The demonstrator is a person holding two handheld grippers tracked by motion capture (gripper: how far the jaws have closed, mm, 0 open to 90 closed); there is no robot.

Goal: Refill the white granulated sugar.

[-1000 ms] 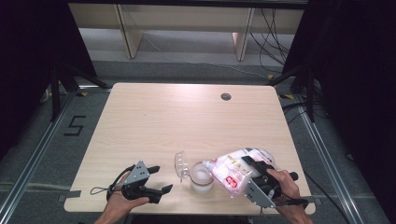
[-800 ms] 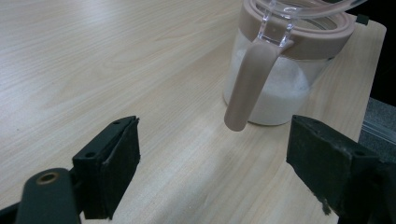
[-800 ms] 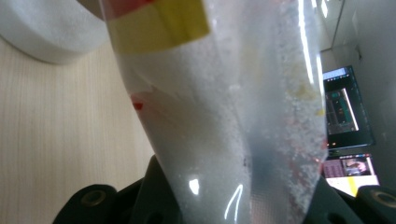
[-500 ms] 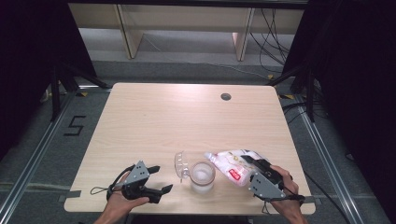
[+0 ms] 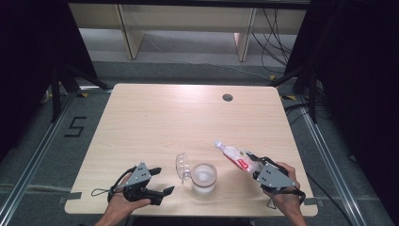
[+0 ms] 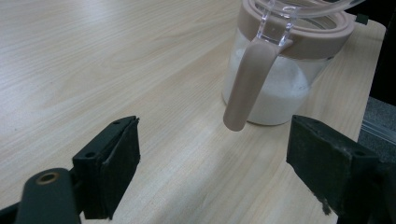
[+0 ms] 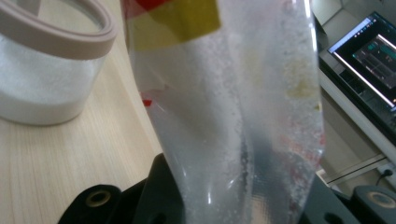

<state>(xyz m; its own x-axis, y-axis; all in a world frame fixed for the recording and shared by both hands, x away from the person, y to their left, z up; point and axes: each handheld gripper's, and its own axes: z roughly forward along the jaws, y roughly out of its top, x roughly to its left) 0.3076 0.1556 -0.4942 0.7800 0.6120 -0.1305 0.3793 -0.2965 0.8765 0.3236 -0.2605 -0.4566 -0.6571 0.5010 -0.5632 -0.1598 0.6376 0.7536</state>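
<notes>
High view, reading from the left: my left gripper (image 5: 157, 186) rests low on the worktop (image 5: 188, 117) with its jaws spread and nothing between them, pointing at the jar (image 5: 203, 178) of white grains just beside it (its clear lid (image 5: 181, 165) hangs open on the left side, and the tan handle sits between my jaws in the left gripper view). To the right, well apart from the jar, my right gripper (image 5: 256, 170) pinches a clear plastic bag (image 5: 235, 155) with red and yellow print, held off the worktop and slanting up and to the left.

A lab recording bay: bare table (image 5: 188, 117), black curtains (image 5: 28, 70), floor rails (image 5: 33, 160), loose cables (image 5: 275, 33).
</notes>
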